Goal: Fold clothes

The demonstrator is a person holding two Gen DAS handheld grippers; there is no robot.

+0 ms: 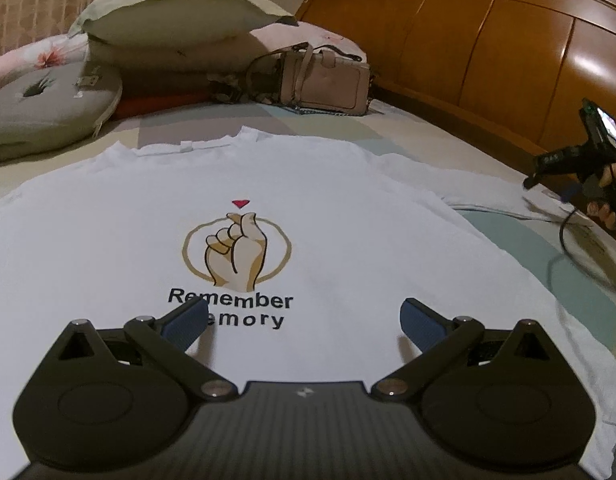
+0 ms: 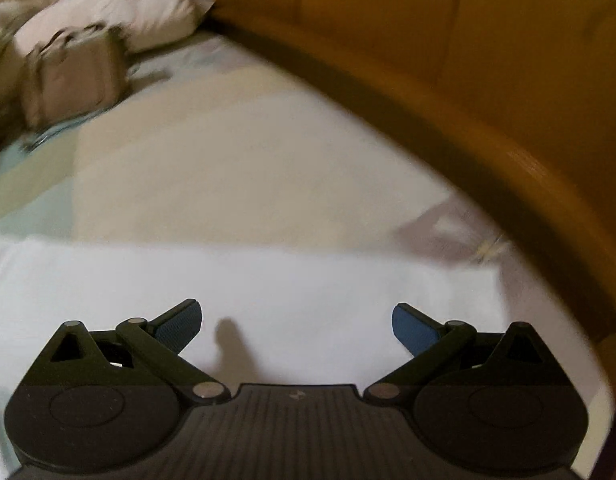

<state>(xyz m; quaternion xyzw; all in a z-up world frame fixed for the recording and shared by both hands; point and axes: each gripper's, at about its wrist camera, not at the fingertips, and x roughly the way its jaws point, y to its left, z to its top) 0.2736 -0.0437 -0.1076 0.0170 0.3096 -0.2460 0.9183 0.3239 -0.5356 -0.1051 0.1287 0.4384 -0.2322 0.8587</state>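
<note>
A white T-shirt (image 1: 308, 184) lies flat on the bed, print side up, with a finger-heart picture and the words "Remember Memory". Its collar points toward the pillows. My left gripper (image 1: 303, 322) hovers open over the shirt's lower middle, nothing between its blue pads. In the left wrist view the right gripper (image 1: 548, 172) shows at the far right, held by a hand above the end of the shirt's right sleeve (image 1: 488, 196). In the blurred right wrist view, my right gripper (image 2: 296, 326) is open above white cloth (image 2: 267, 280).
A beige handbag (image 1: 320, 80) and several pillows (image 1: 175, 12) lie behind the collar. A grey cushion (image 1: 47, 112) sits at the left. The wooden headboard (image 1: 488, 48) curves along the right side. A dark cable (image 1: 568, 248) trails over the sheet by the right sleeve.
</note>
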